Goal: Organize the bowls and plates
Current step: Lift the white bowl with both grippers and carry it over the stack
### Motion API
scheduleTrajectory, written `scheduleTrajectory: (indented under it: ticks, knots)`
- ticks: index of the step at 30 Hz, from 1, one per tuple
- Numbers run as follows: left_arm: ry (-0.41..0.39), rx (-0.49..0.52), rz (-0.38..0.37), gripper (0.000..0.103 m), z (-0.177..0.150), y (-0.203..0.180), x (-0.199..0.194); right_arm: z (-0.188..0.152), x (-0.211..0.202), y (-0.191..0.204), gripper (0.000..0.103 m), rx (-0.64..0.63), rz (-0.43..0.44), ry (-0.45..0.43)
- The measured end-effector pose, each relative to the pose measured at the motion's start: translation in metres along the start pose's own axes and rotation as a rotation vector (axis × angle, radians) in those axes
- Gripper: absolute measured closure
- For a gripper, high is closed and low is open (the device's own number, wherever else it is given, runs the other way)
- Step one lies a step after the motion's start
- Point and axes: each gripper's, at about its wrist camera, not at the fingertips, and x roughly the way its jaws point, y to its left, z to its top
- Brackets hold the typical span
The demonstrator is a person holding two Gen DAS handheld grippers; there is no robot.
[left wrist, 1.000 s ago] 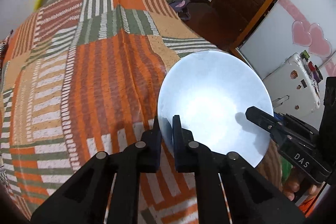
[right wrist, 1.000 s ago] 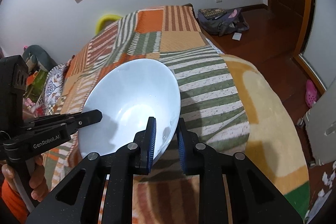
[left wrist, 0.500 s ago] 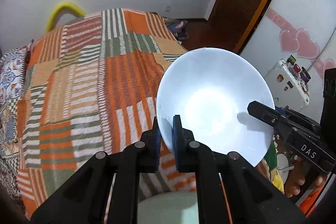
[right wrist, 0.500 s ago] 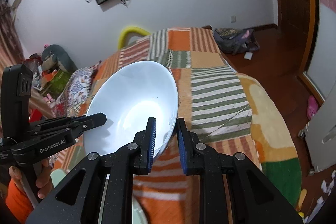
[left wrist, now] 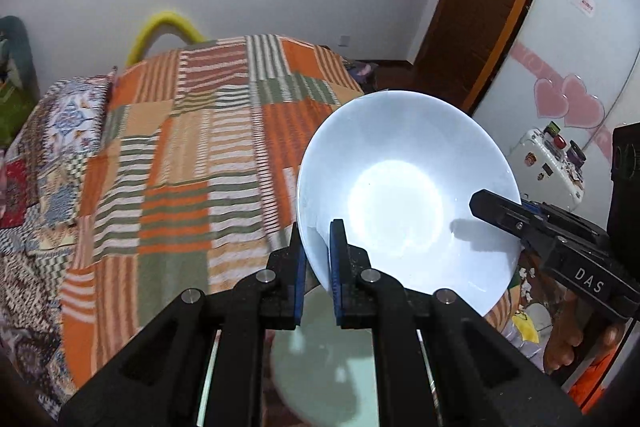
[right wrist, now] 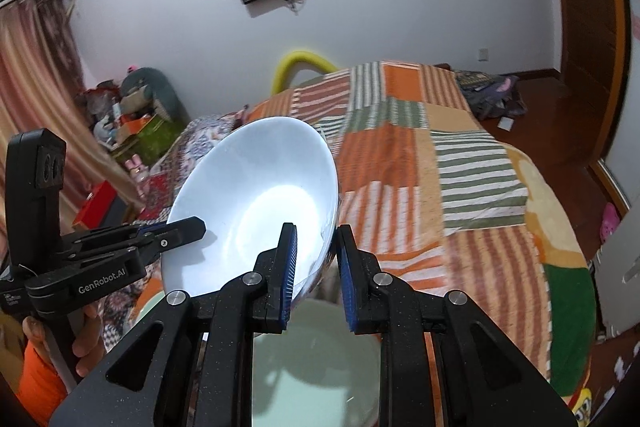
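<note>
A white bowl hangs tilted in the air above a patchwork bed, held by both grippers at once. My left gripper is shut on its near left rim. My right gripper is shut on the opposite rim of the same bowl. Each gripper also shows in the other's view: the right gripper reaches in from the right, the left gripper from the left. A pale green dish lies blurred below the bowl, also seen as the green dish between my right fingers.
The bed's orange, green and white striped blanket fills the ground ahead. A white suitcase and a brown wooden door are on the right. Cluttered boxes stand by the curtain on the left. A person's hand grips the left handle.
Both grippers have lifted the bowl and drawn it back from the bed. The wall and screens now show above, and the pale green dish has come into view below.
</note>
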Motion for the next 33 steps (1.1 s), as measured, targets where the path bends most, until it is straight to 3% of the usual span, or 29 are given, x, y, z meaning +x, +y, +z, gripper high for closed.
scheduleTrajectory:
  ticks: [16,33]
  knots:
    - [-0.060,-0.099,0.131,0.093,-0.063,0.070,-0.074,-0.029,0.024,0.082,0.085,-0.135,0.136,0.047]
    - [0.014,-0.226,0.181,0.093,-0.117,0.128,-0.065,-0.068,0.070,0.123,0.084,-0.179,0.200,0.192]
